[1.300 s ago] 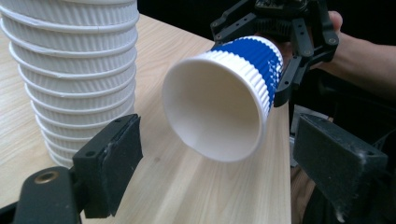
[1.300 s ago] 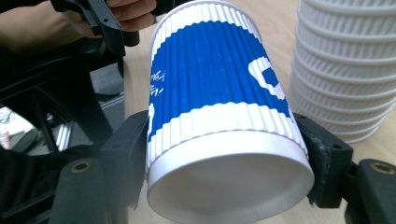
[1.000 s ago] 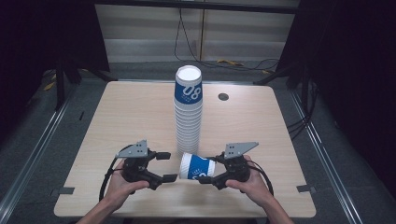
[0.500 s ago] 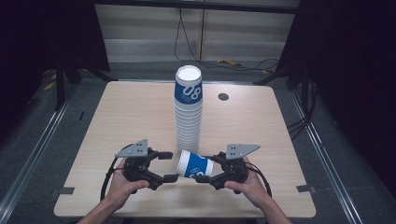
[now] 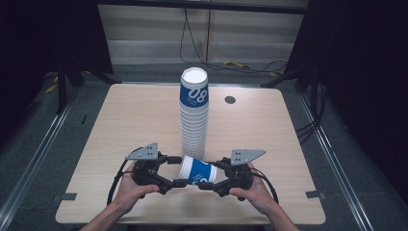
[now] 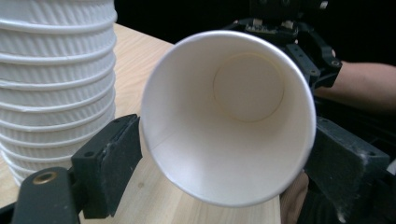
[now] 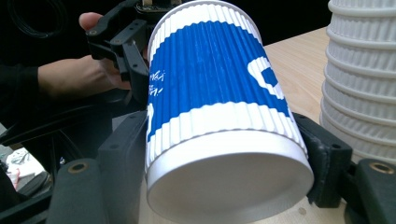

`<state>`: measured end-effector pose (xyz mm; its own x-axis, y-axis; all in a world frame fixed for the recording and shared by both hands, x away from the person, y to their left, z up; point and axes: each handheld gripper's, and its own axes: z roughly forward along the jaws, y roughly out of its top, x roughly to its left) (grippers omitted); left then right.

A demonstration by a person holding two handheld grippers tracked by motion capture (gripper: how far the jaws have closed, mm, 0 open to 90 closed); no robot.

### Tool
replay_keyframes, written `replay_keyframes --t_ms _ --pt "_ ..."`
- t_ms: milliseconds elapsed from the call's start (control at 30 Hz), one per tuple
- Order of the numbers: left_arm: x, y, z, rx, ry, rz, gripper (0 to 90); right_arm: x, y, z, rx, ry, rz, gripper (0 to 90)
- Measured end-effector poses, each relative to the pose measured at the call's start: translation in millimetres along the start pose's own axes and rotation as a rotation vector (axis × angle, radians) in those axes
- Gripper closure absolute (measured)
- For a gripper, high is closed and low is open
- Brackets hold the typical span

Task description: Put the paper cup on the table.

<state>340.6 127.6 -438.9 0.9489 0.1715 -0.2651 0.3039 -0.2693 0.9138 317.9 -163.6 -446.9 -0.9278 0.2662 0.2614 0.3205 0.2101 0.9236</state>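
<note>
A person at the near edge of a light wooden table [image 5: 120,120] holds a single blue-and-white ribbed paper cup [image 5: 196,170] on its side between two hand-held grippers, just in front of the foot of a tall stack of matching cups [image 5: 193,115] that stands upright near the middle of the table. The right gripper [image 5: 206,185] has its two black jaws pressed against the cup's narrow base end, one on each side of the ribbed wall, so the jaws are nearly closed and the cup is clamped between them; in the right gripper view the cup's [image 7: 219,116] flat white bottom faces the camera and the stack [image 7: 364,79] rises at the right edge. The left gripper [image 5: 174,171] meets the cup at its open mouth, with its jaws spread wide on either side of the rim; in the left gripper view the white inside of the cup [image 6: 229,116] faces the camera, one jaw just beside the rim at the left and the other close against it at the right, and whether these pads actually press on the rim cannot be told. A small dark round fitting [image 5: 230,100] sits in the table top towards the far right corner, well apart from the cups
</note>
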Motion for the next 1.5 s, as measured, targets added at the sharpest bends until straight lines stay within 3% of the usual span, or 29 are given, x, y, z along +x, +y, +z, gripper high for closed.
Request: replay_keyframes --t_ms 300,500,733,900,1067,1367,1500 --pt "3.0 -2.5 7.9 0.007 -0.034 -0.023 5.5 3.2 1.3 2.5 0.005 0.01 -0.005 27.8" --pt "0.9 0.2 10.9 0.0 -0.08 -0.027 12.4 4.3 0.6 5.7 0.021 0.028 0.001 27.9" --pt "-0.7 1.2 11.0 -0.012 -0.094 -0.026 13.7 5.5 0.8 4.9 0.012 0.042 0.005 28.0" --pt "-2.2 1.5 8.7 0.0 -0.097 -0.003 15.8 5.4 0.6 5.5 0.035 0.054 0.0 27.8" --pt "0.7 -0.3 5.3 -0.024 -0.138 -0.038 17.7 5.8 2.1 5.4 0.04 0.065 0.012 27.6" --pt "4.1 1.3 1.0 -0.062 -0.14 -0.041 19.1 5.5 0.9 8.7 0.077 0.04 0.027 24.5" --pt "3.5 0.4 2.2 -0.044 -0.123 -0.029 19.1 5.3 1.1 9.0 0.083 0.028 0.031 21.6"
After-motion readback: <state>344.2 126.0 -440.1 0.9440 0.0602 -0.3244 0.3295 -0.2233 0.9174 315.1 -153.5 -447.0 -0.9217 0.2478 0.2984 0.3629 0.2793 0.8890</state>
